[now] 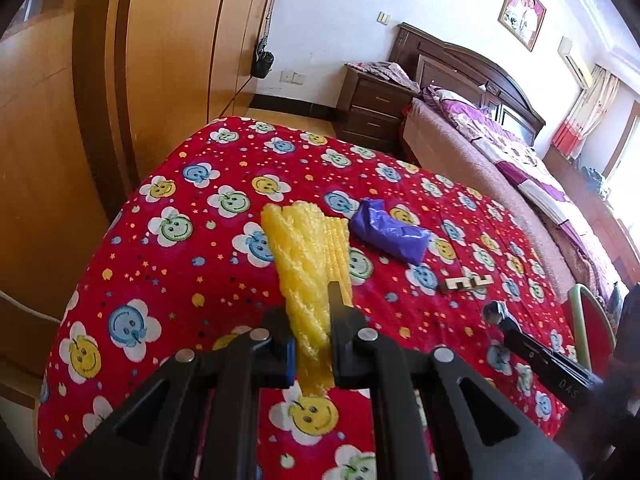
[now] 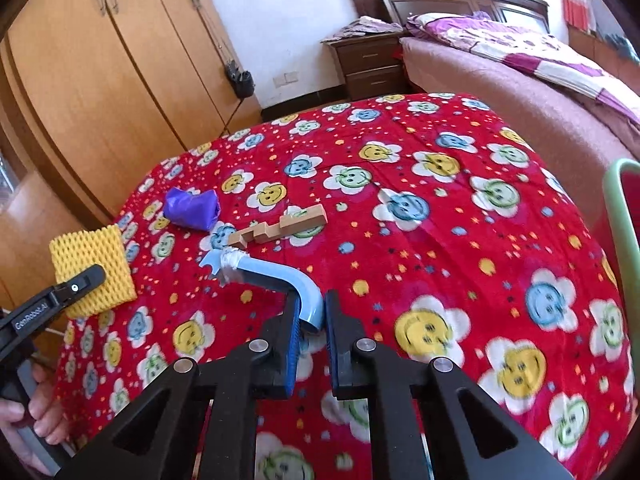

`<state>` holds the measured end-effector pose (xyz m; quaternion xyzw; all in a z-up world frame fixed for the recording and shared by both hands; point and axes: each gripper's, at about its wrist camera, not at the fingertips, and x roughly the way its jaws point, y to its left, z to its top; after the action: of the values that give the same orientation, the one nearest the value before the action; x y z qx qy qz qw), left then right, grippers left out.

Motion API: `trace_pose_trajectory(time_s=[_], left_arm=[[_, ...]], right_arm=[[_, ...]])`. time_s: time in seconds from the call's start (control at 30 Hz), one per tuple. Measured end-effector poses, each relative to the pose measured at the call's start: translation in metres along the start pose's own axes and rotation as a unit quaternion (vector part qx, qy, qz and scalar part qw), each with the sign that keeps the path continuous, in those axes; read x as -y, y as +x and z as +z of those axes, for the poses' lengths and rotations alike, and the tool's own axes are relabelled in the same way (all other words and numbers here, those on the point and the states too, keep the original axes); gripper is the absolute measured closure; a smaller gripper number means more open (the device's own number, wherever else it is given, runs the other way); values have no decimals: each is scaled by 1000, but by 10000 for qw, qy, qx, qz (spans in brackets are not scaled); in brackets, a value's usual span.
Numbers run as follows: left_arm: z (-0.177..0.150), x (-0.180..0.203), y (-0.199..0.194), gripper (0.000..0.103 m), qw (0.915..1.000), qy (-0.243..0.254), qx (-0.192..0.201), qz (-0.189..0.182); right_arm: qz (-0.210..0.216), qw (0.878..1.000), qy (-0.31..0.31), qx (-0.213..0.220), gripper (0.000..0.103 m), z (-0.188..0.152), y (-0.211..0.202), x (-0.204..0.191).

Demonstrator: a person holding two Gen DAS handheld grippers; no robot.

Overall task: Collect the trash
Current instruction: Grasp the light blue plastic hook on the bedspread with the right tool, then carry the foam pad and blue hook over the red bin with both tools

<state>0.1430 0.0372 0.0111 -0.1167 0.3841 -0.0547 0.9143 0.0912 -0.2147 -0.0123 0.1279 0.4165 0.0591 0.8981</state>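
My left gripper [image 1: 312,320] is shut on a yellow foam net sleeve [image 1: 304,252] and holds it over the red smiley-flower cloth [image 1: 160,264]; the sleeve also shows in the right wrist view [image 2: 92,268] with a left finger [image 2: 80,284] on it. My right gripper [image 2: 312,312] is shut on a bent light-blue plastic piece [image 2: 276,276] with a white taped, broken end. A crumpled purple plastic bag [image 1: 388,236] [image 2: 192,210] and a notched wooden block [image 1: 466,282] [image 2: 280,228] lie on the cloth.
The table's cloth drops off at the left edge toward a wooden wardrobe [image 1: 60,120]. A bed [image 2: 520,76] and dark nightstand [image 1: 372,112] stand behind. A green-framed red chair [image 2: 624,220] is at the right.
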Motion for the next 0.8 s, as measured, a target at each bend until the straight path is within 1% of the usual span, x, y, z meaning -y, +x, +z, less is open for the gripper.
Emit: trace_pose_trajectory(time_s=[0.2, 0.43, 0.8], left_arm=[[-6, 8, -16, 92, 9997, -46, 63, -219], [-13, 20, -31, 92, 9990, 29, 113, -425], [-20, 42, -59, 92, 9970, 231, 247, -696]], right_arm=[[58, 9995, 195, 240, 91, -10, -32, 10], [76, 9980, 411, 465, 92, -23, -65, 21], [92, 9956, 600, 712, 92, -39, -98, 36]])
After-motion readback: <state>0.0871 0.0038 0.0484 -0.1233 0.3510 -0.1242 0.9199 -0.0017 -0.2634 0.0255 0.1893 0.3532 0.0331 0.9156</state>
